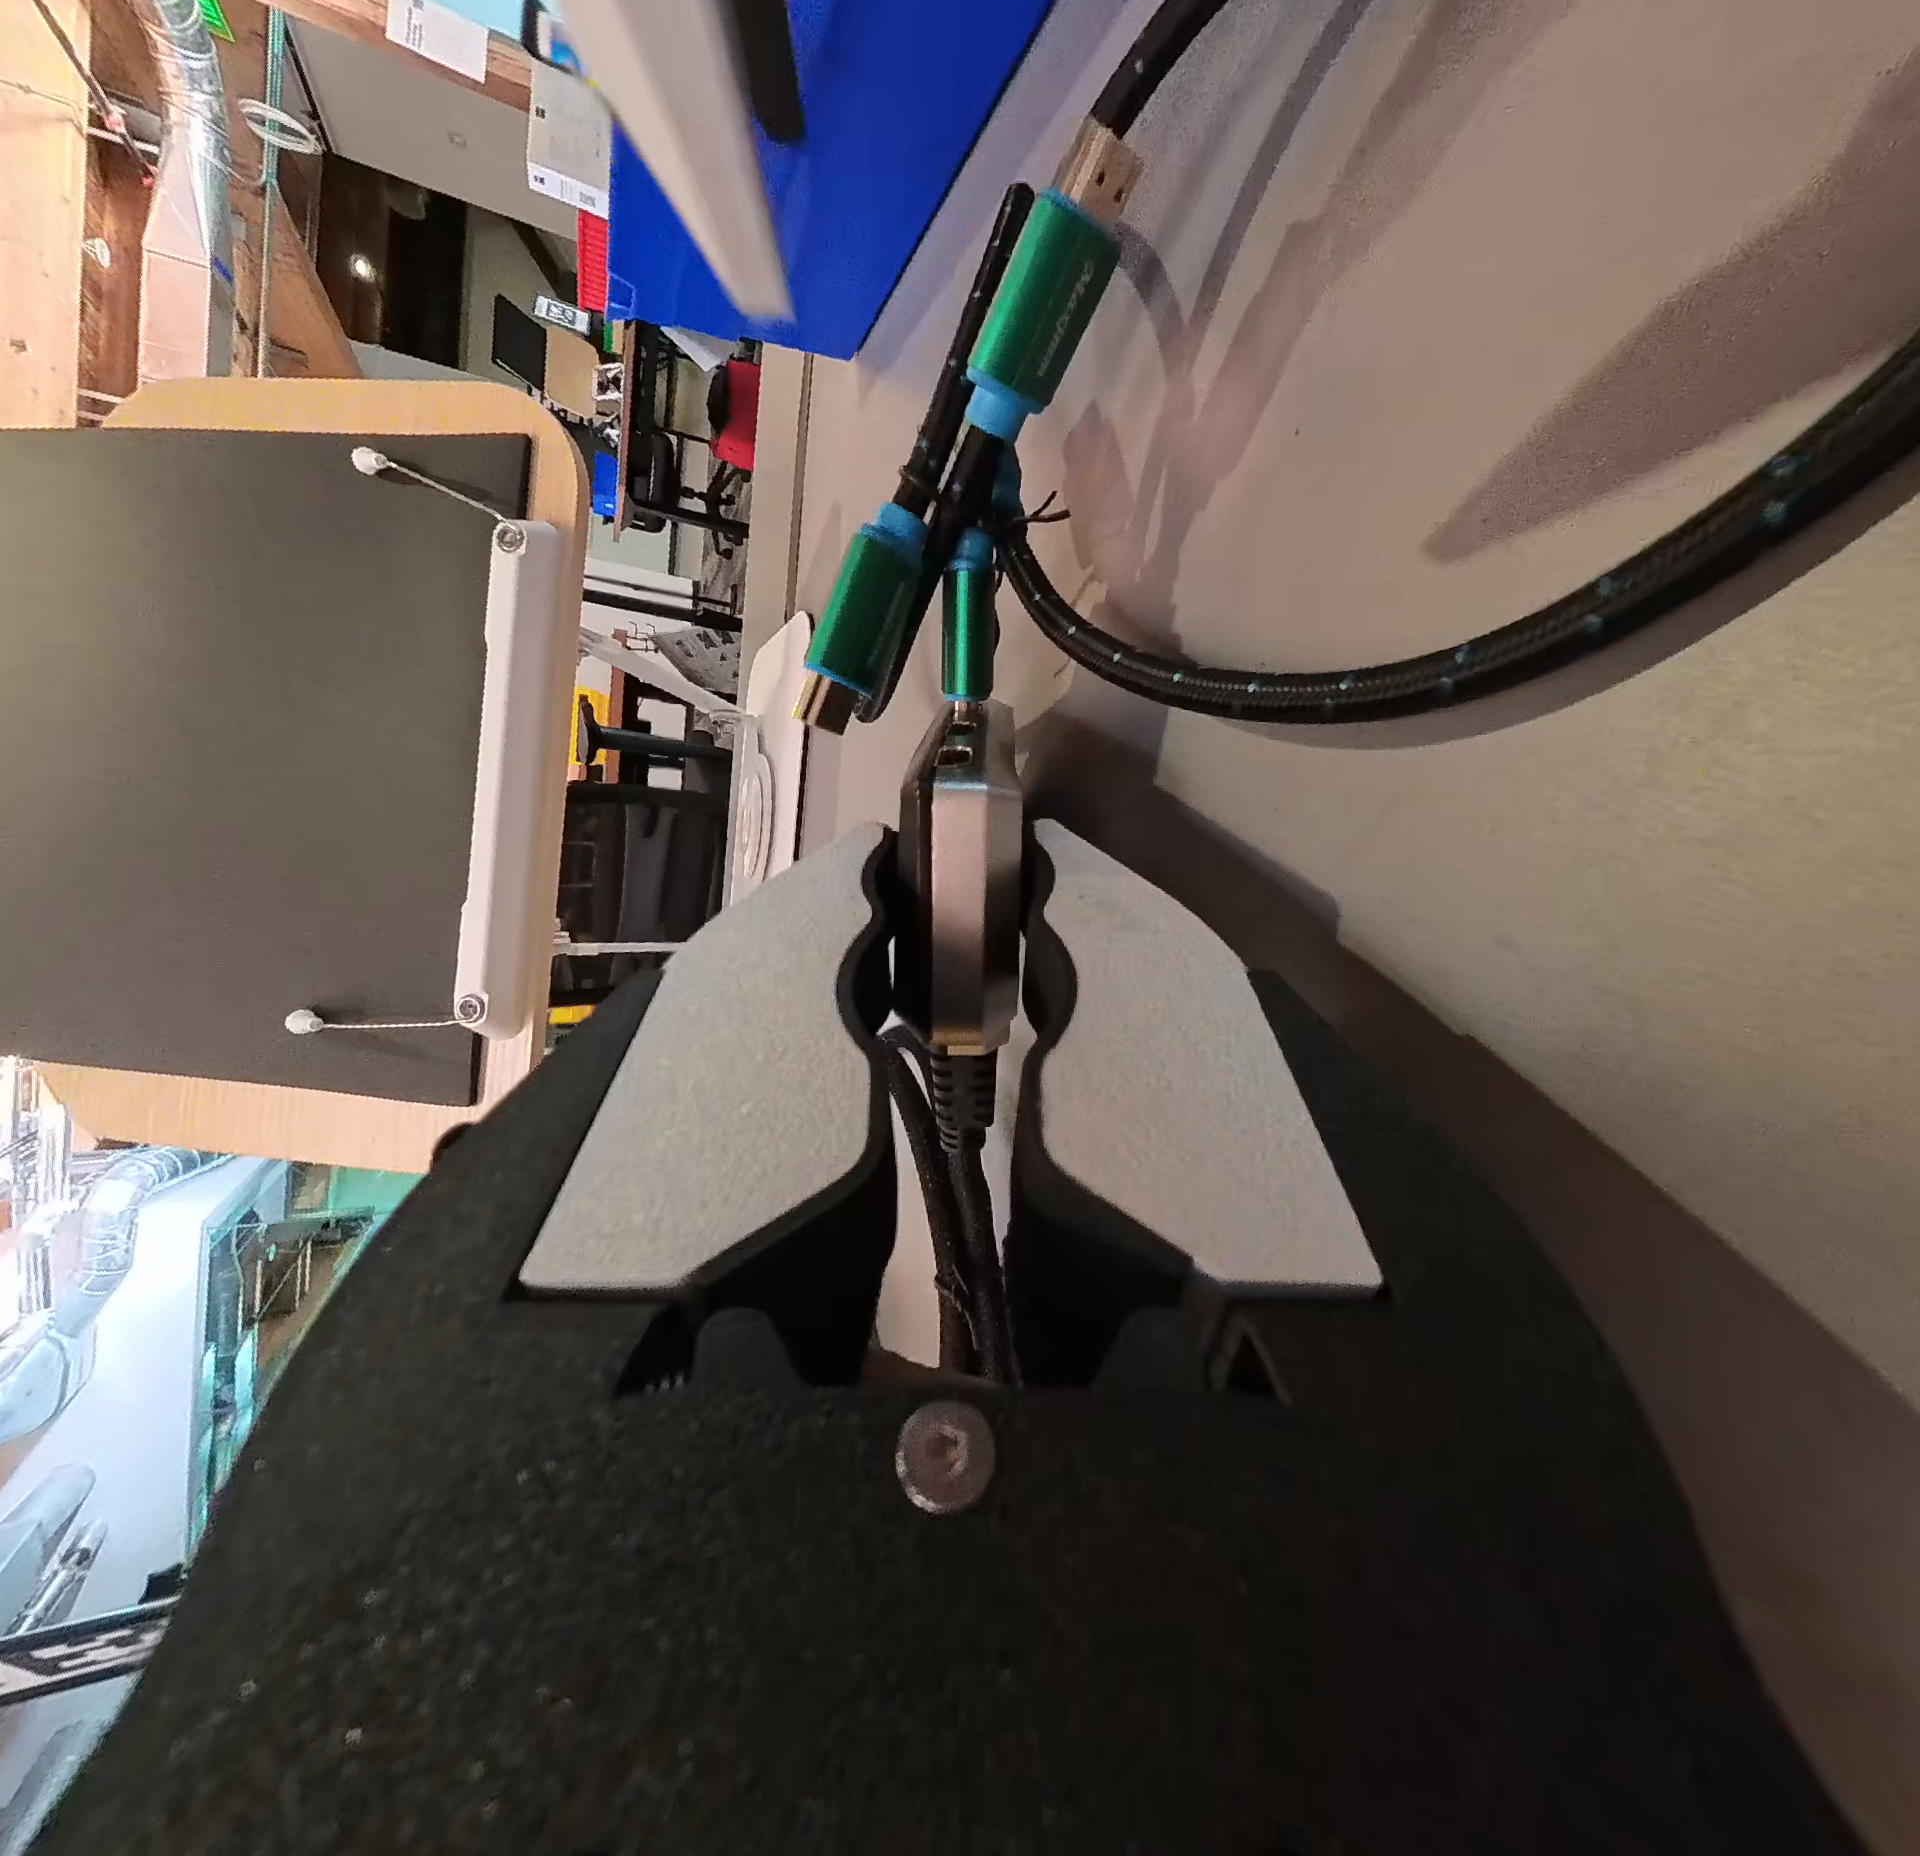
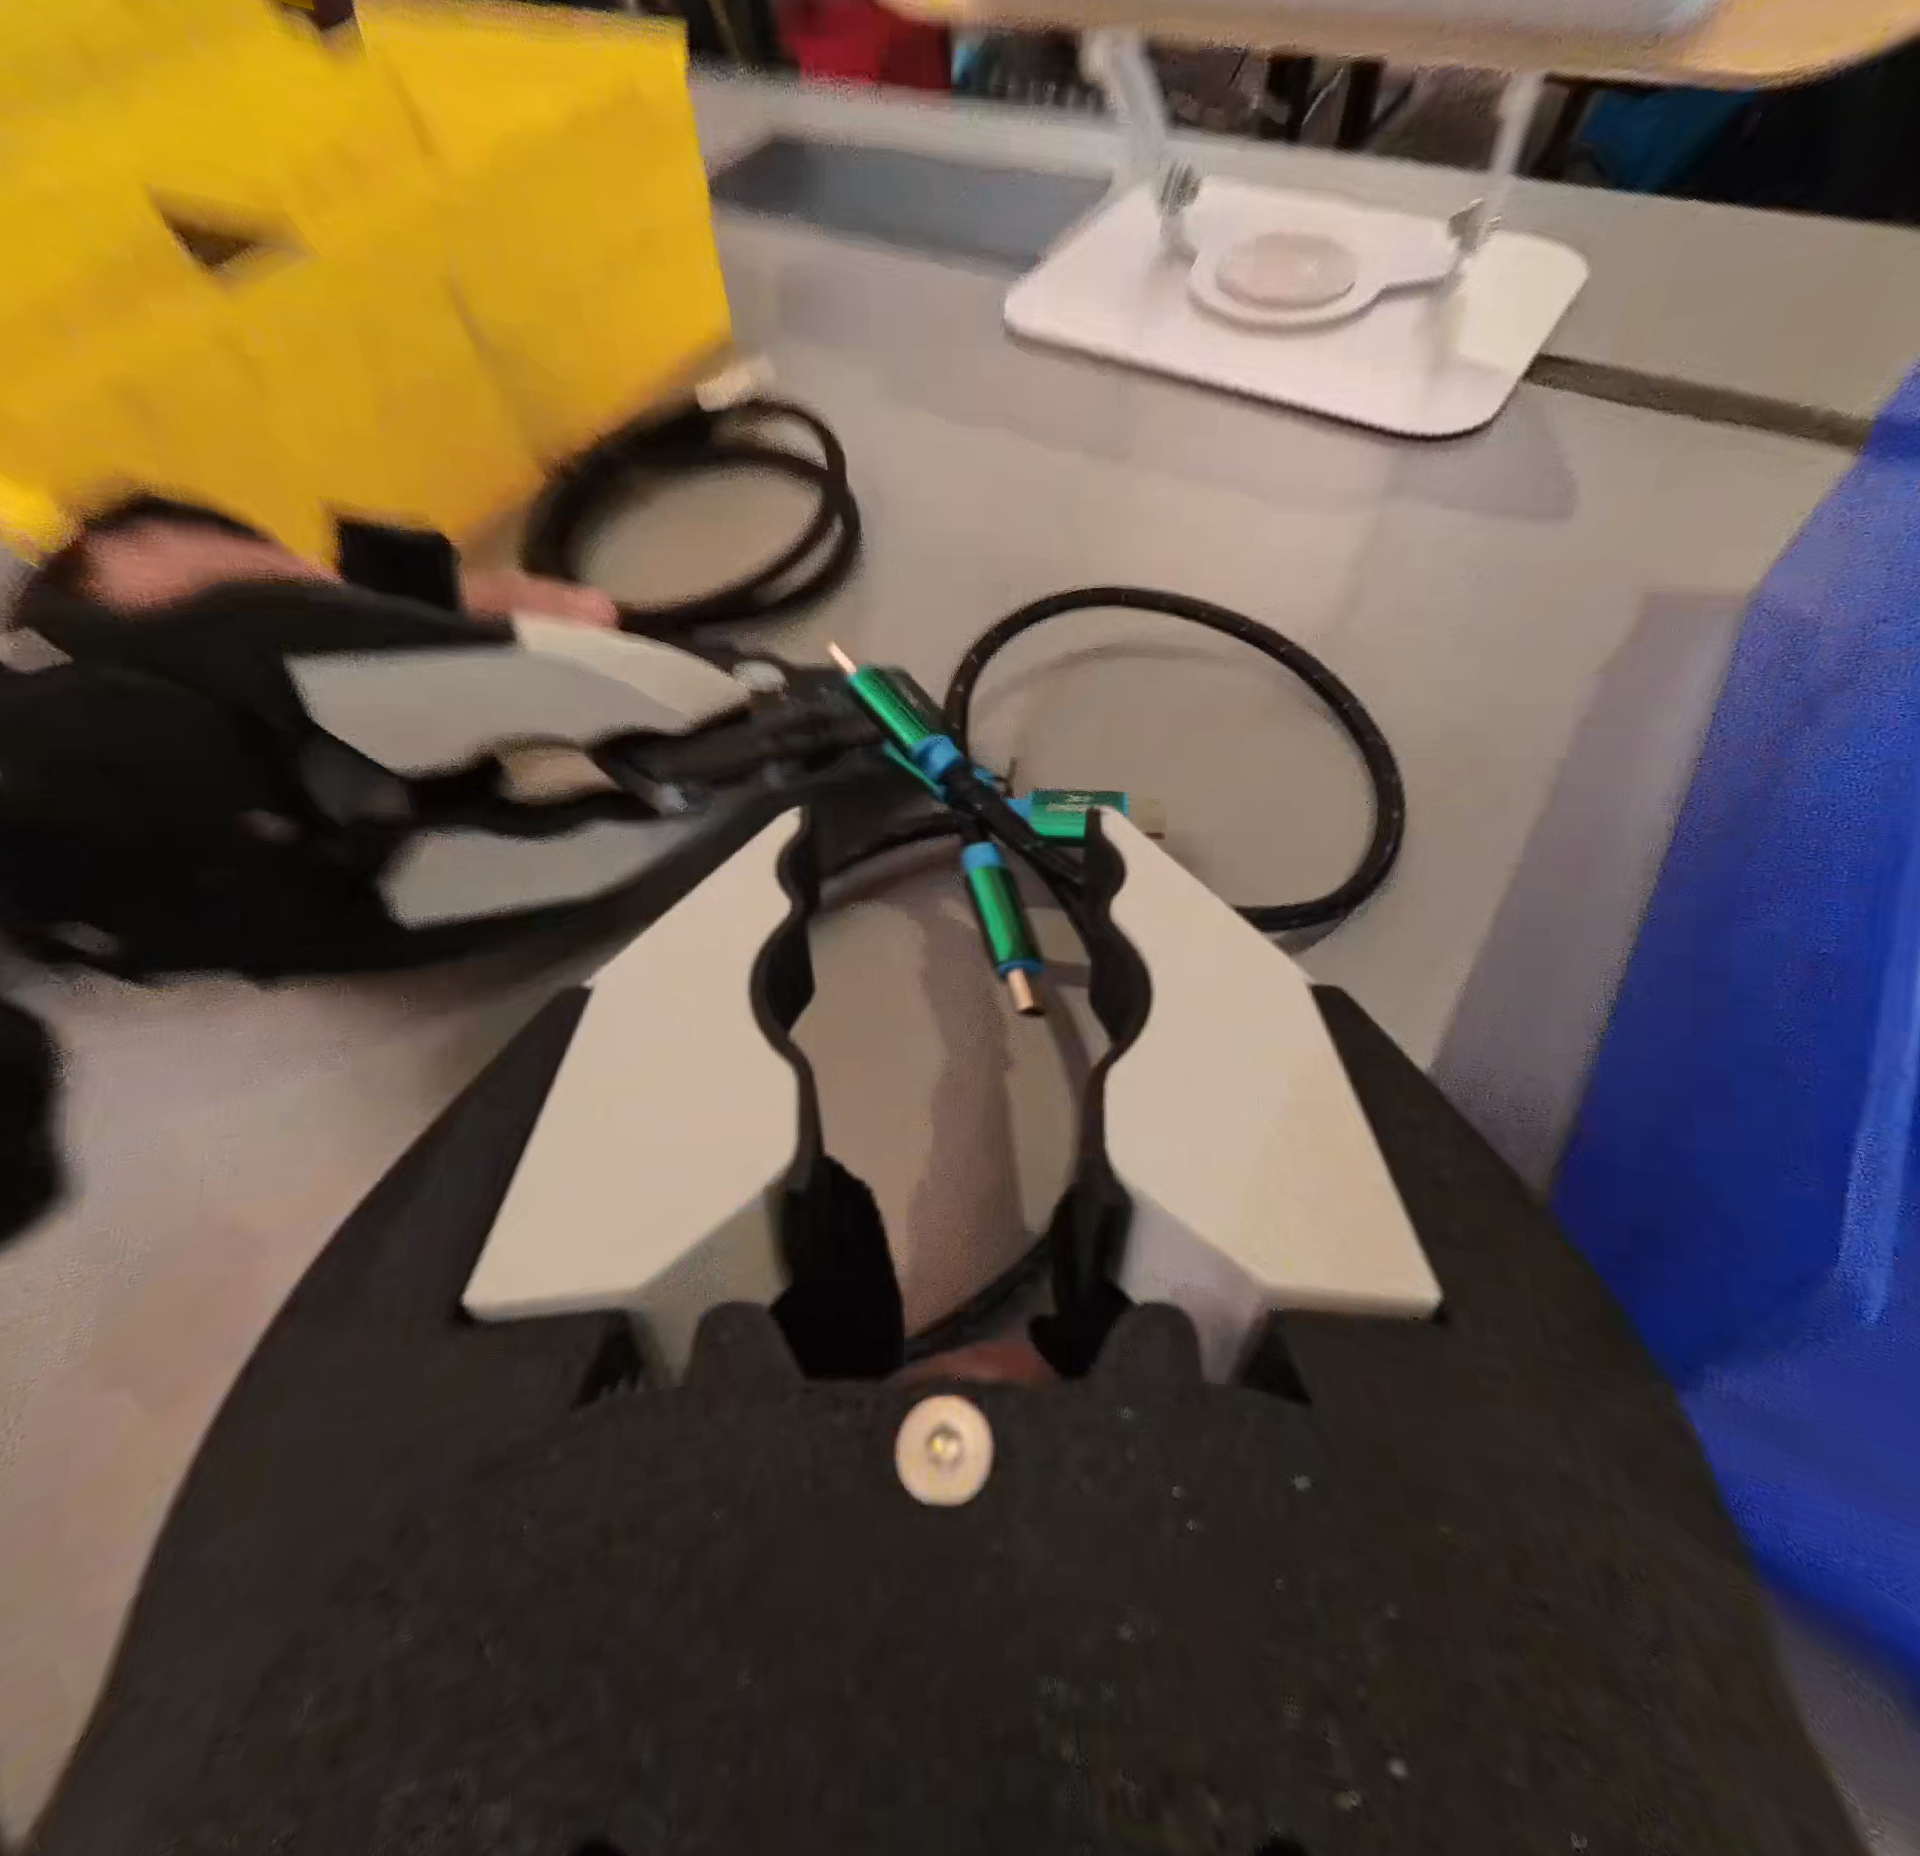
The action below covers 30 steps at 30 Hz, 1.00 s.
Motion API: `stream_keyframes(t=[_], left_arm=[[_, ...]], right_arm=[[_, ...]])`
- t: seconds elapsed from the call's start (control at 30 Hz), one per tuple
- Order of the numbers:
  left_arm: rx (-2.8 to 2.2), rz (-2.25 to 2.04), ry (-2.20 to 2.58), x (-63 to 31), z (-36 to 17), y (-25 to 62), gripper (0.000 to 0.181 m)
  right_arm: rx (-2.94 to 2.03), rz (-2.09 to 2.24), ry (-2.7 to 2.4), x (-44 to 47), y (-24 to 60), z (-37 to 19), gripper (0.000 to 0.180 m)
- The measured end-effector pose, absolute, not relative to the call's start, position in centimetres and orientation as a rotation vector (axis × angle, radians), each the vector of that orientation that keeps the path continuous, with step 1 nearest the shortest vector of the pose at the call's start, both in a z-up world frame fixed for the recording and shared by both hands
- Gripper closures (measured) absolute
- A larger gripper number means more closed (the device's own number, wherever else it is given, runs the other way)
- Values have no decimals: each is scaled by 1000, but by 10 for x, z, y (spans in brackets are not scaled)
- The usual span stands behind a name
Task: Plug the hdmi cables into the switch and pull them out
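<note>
Grey table (image 2: 1143,518): cable coils ahead of both jaws. Left gripper (image 1: 961,871) clamped on the switch (image 1: 964,902); one green HDMI plug (image 1: 966,632) meets its far port, apparently seated. Right gripper (image 2: 945,871) wide open, empty; loose plug (image 2: 1003,923) between its fingertips. Remaining plugs unplugged; removal pending.

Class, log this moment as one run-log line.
left gripper: shut on HDMI switch | one green plug at switch port | right gripper: open, empty, over loose green plug | table
</note>
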<state>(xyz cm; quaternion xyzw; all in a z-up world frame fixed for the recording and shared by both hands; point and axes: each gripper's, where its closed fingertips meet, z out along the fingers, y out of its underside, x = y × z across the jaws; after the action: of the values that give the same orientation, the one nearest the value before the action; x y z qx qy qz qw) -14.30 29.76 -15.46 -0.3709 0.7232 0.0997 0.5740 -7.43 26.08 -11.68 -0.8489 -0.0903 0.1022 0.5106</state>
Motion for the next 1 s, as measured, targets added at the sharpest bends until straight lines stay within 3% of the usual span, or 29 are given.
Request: stream_keyframes(t=[0.13, 0.2, 0.23, 0.43, 0.6, 0.77, 0.93, 1.0], left_arm=[[-876, 220, 1693, -143, -154, 298, 160], [-877, 230, 1694, -143, -155, 298, 160], [-881, 239, 1693, -144, -155, 300, 160], [-928, 237, 1677, -146, -154, 307, 160], [-966, 280, 1665, -150, -154, 317, 159], [-972, 280, 1662, -150, -154, 318, 160], [-977, 264, 1661, -150, -154, 318, 160], [-979, 258, 1661, -150, -154, 317, 160]], right_arm=[[-2174, 60, -546, -76, 280, -155, 130], [-2191, -130, -641, -66, 284, -166, 154], [-2134, -221, -676, -63, 285, -160, 157], [-1907, -552, -874, -67, 239, -107, 162], [-1982, -600, -1100, -77, 160, -137, 162], [-2131, -284, -879, -84, 123, -169, 160], [-2172, 508, -498, -116, 93, -156, 128], [-2129, 747, -356, -114, 91, -148, 125]])
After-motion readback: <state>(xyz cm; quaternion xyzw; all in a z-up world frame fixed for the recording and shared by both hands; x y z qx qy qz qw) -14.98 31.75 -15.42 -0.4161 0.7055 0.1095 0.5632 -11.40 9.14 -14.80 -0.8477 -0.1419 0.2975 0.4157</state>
